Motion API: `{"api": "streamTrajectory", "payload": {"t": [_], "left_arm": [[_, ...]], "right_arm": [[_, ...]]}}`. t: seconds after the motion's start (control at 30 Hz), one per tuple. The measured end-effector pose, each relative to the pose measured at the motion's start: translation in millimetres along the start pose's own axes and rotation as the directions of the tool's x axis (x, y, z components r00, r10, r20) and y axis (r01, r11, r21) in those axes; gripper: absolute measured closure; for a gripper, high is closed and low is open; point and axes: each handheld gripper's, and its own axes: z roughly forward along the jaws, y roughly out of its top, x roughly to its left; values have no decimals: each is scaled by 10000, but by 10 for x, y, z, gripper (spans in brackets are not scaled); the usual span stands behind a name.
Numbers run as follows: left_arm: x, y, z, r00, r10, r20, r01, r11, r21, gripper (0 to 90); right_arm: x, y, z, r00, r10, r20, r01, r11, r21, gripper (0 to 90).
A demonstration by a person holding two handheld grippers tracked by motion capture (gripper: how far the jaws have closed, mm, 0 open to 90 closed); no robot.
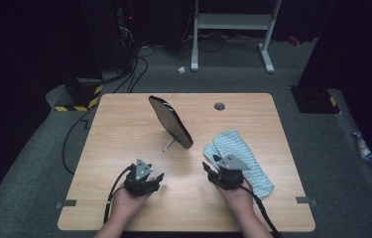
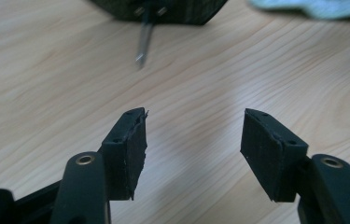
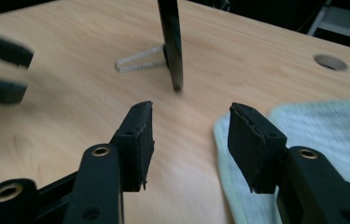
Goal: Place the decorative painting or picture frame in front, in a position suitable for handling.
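Item: standing mirror and cleaning cloth on table, both grippers empty.

Mirror [image 1: 170,122], dark oval, stood tilted on its wire prop near the table's [image 1: 124,124] centre; striped blue-white cloth [image 1: 245,158] lay flat to its right, apart from it. Left gripper [image 1: 157,174] hovered near the front edge, fingers [image 2: 128,149] spread, nothing between them. Right gripper [image 1: 209,166] hung at the cloth's near-left edge, fingers [image 3: 137,140] parted and gripping nothing. Judged progress: early; cloth not yet picked up, and any wiping of the mirror remained to be done. Containers: none on the table.
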Motion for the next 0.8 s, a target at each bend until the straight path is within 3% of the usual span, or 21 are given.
{"api": "streamTrajectory", "payload": {"t": [0.13, 0.27, 0.37, 0.57, 0.8], "left_arm": [[171, -151, -18, 9989, -421, -196, 424, 9990, 120, 412], [242, -239, 27, 9992, -168, -351, 182, 9990, 409, 420], [295, -253, 4, 9988, -497, 13, 497, 9985, 223, 421], [292, -249, 25, 9984, -561, -34, 562, 9974, 458, 415], [309, -243, 40, 9976, -688, 55, 684, 9961, 558, 415]], "right_arm": [[35, 238, 277, 9999, -133, 70, 134, 9998, -121, 525], [56, 381, 458, 10000, -69, 37, 69, 9998, -164, 538], [81, 463, 553, 9999, -132, -44, 131, 9996, -235, 551], [103, 464, 643, 9995, -323, -59, 323, 9995, 62, 697], [234, 436, 608, 9963, -848, -162, 848, 9964, -24, 750]]}}
